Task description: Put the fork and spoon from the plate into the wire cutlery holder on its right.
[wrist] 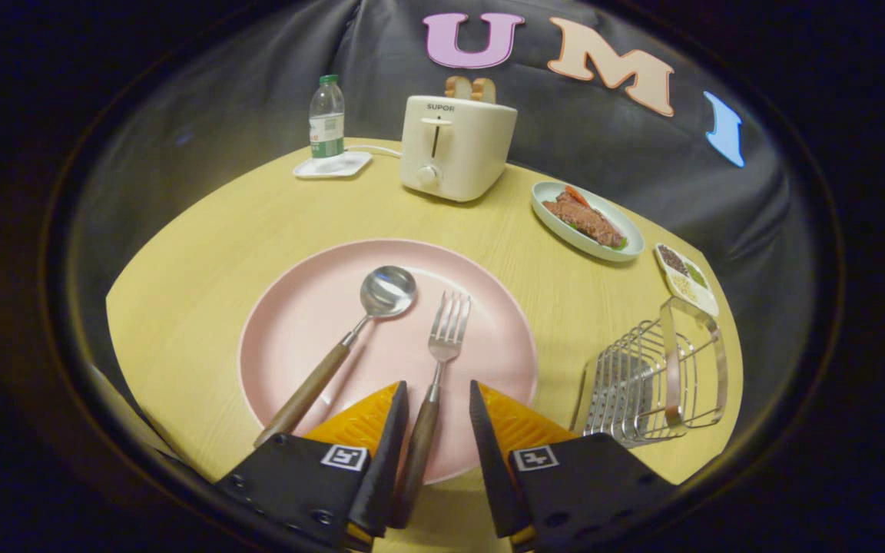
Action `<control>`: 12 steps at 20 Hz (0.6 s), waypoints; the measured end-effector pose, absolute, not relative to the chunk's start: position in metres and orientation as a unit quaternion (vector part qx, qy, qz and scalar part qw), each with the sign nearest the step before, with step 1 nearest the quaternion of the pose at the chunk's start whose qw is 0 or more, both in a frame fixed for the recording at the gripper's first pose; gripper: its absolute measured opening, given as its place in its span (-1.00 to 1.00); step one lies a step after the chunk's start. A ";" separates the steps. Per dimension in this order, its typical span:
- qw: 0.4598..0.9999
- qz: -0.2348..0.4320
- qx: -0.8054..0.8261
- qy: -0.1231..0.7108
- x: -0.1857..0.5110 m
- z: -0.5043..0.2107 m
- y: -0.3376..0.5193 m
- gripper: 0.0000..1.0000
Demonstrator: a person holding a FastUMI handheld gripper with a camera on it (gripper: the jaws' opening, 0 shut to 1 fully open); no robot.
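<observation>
gripper [438, 399] spread, straddling fork [433, 384] handle, nearer left finger | fork and spoon [350, 342] lying apart on plate [488, 307] | wire holder [654, 384] right of plate, just off its rim, bare table [204, 253] between

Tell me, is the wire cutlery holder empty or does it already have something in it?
Empty. The wire cutlery holder shows only bare wires, while the fork and spoon lie on the pink plate.
</observation>
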State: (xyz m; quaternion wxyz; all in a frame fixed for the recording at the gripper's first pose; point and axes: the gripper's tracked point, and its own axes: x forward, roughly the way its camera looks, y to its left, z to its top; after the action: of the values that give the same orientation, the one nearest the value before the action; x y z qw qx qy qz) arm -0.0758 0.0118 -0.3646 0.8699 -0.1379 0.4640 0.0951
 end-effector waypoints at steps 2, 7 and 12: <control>0.868 0.094 -0.130 0.469 -0.077 -0.365 0.013 -0.07; 0.865 0.095 -0.128 0.476 -0.079 -0.366 0.019 -0.54; 0.860 0.088 -0.123 0.488 -0.078 -0.365 0.017 -0.71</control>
State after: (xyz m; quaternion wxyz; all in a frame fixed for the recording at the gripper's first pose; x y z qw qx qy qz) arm -0.0779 0.0168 -0.3654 0.8596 -0.1227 0.4882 0.0875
